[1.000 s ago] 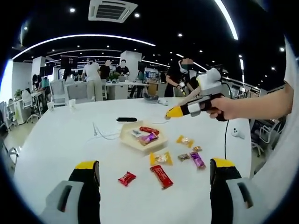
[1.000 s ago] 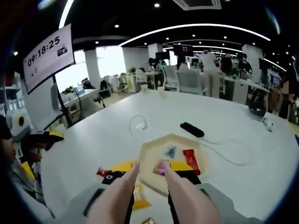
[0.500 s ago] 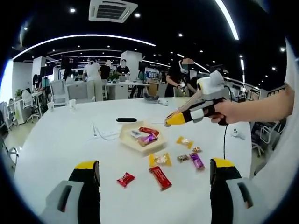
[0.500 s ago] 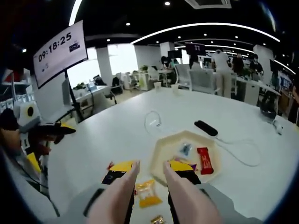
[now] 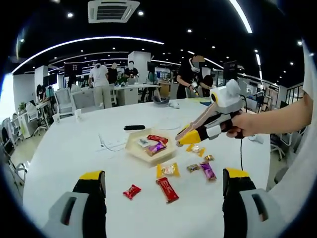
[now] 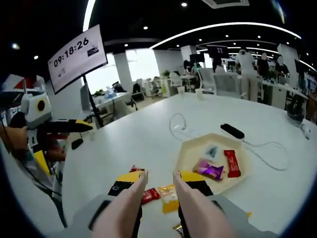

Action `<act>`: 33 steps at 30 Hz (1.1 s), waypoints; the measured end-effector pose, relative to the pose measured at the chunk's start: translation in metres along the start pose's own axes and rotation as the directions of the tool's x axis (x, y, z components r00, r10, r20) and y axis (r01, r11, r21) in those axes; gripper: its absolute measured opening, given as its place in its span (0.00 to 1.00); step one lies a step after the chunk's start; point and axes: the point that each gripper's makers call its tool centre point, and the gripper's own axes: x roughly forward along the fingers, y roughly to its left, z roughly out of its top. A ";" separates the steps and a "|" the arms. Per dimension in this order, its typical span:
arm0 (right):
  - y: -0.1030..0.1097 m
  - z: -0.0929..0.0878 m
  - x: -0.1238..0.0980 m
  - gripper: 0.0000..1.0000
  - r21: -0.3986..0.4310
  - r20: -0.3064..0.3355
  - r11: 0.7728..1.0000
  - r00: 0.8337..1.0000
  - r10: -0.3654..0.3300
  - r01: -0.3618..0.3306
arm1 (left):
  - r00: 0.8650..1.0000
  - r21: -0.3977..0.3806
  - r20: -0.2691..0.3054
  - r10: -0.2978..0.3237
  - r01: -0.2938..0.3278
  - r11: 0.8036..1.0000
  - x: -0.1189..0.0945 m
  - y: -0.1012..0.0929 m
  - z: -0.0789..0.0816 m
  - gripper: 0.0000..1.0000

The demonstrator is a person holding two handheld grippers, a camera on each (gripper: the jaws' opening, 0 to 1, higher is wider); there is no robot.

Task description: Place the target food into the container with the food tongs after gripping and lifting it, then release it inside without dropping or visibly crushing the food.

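Observation:
A beige hexagonal tray (image 5: 132, 148) (image 6: 190, 151) holds a purple candy (image 5: 157, 147) (image 6: 210, 169), a red one (image 5: 157, 139) (image 6: 232, 162) and a blue-white one (image 5: 144, 142) (image 6: 212, 150). Loose on the white table lie a yellow packet (image 5: 168, 169) (image 6: 168, 196), a red bar (image 5: 167, 189) (image 6: 148, 195) and a small red candy (image 5: 131, 191). My right gripper (image 6: 159, 178) (image 5: 184, 139), held by a hand, hovers just right of the tray, its jaws a little apart with nothing between them. My left gripper (image 5: 163, 181) (image 6: 59, 141) stands wide open and empty, short of the candies.
More wrapped candies (image 5: 208, 170) lie right of the tray. A black remote (image 5: 134, 127) (image 6: 233, 131) and a white cable (image 5: 111, 141) (image 6: 181, 124) lie beyond it. A clock screen (image 6: 79, 52) stands to the left. People stand at desks in the background.
My right gripper has pulled back from over the tray and sunk toward the loose candies beside it. The purple candy stays in the tray. The left gripper has barely moved.

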 end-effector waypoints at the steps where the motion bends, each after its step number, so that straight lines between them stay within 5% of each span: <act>1: 0.000 -0.001 0.002 0.27 0.002 -0.003 1.000 1.000 0.009 -0.009 | 1.000 0.002 0.003 0.009 -0.009 1.000 -0.001 0.000 0.001 0.99; 11: 0.016 0.000 0.036 0.27 -0.072 -0.072 0.992 0.993 0.094 -0.099 | 1.000 -0.054 0.001 0.024 -0.024 0.998 0.002 0.007 -0.021 0.99; 18: 0.016 0.002 0.050 0.27 -0.068 -0.071 0.988 0.989 0.132 -0.136 | 1.000 -0.071 -0.001 0.023 -0.023 0.997 0.013 0.025 -0.020 0.99; 33: 0.041 -0.022 0.072 0.27 -0.069 -0.150 0.974 0.967 0.204 -0.216 | 0.999 -0.107 -0.049 0.004 -0.010 0.994 0.027 0.062 -0.037 0.99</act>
